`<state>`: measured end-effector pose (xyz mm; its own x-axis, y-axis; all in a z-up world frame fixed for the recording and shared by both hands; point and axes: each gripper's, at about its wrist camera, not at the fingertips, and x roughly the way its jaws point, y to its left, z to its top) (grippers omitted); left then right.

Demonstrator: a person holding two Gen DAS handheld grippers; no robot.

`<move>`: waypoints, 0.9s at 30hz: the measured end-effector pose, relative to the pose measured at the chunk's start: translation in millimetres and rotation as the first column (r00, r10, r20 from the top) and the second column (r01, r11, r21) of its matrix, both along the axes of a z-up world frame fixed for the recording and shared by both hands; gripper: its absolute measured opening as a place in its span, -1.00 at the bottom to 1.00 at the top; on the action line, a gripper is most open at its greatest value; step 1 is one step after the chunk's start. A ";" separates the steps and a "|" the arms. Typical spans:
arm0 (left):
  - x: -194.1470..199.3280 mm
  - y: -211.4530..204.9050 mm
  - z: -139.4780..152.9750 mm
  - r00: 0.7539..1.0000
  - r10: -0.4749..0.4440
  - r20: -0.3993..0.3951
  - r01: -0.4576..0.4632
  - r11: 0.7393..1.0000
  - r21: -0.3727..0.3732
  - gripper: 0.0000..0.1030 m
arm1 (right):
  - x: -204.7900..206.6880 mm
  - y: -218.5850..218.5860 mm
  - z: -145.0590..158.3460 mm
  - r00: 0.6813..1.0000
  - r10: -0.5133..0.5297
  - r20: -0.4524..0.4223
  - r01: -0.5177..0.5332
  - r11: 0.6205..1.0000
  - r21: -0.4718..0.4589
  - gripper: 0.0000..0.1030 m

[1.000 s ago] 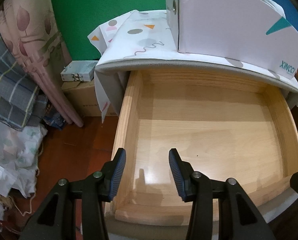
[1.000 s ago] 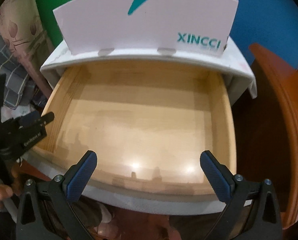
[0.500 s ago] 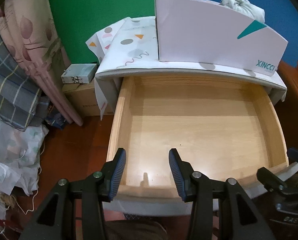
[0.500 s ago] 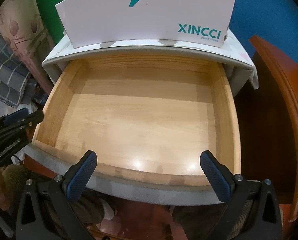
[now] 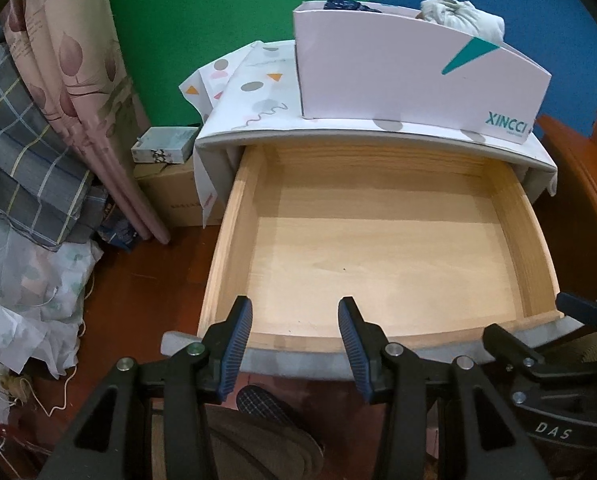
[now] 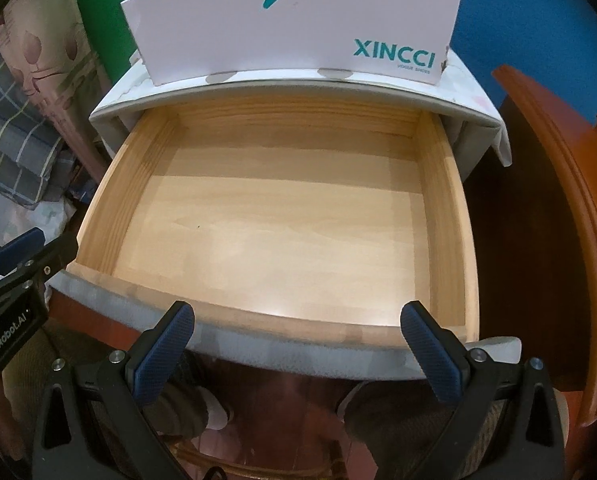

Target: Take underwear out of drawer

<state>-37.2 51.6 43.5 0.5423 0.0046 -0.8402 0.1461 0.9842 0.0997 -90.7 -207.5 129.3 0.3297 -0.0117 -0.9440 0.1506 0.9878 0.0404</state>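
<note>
A: Biggest thing first: the drawer (image 6: 282, 216) is pulled right out and its wooden floor is bare. No underwear in it that I can see.

B: So where is the underwear?

A: Likely the bundled cloth (image 5: 462, 16) poking over the top of the white XINCCI box (image 5: 410, 76), which stands on the cabinet top (image 5: 258, 92) behind the drawer. A dark piece (image 5: 344, 2) sits in the box too. Can't confirm what either is.

B: Step in hand?

A: Looks like the wrap-up, task near done. Do it well by lifting clear of the drawer's front rail before any sideways sweep, and if the drawer gets shut, push square on the front.

B: Grippers?

A: Left gripper (image 5: 294, 336) hangs over the drawer's front rail, jaws partly apart, nothing between them. Right gripper (image 6: 298, 344) is over the same rail, jaws spread wide, also empty.

B: Edges, room?

A: Drawer side walls and the padded grey front lip (image 6: 258, 356) are the snag points. The cabinet top overhangs the drawer's back. Right of the drawer a reddish wooden panel (image 6: 554, 240) stands close. Left of it, hanging fabric (image 5: 58, 128) and small boxes (image 5: 166, 148) crowd the floor. The free room is straight above the drawer.
</note>
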 end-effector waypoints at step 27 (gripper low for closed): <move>-5.1 -5.8 -3.5 1.000 -0.026 -0.017 0.026 1.000 -0.018 -0.12 | -4.0 2.1 -1.1 1.000 0.003 -0.018 -0.003 1.000 0.000 0.99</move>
<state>-42.2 45.8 39.9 0.5274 -0.0240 -0.8493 0.1730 0.9817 0.0797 -94.7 -205.5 128.2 0.3125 -0.0111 -0.9498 0.1484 0.9882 0.0373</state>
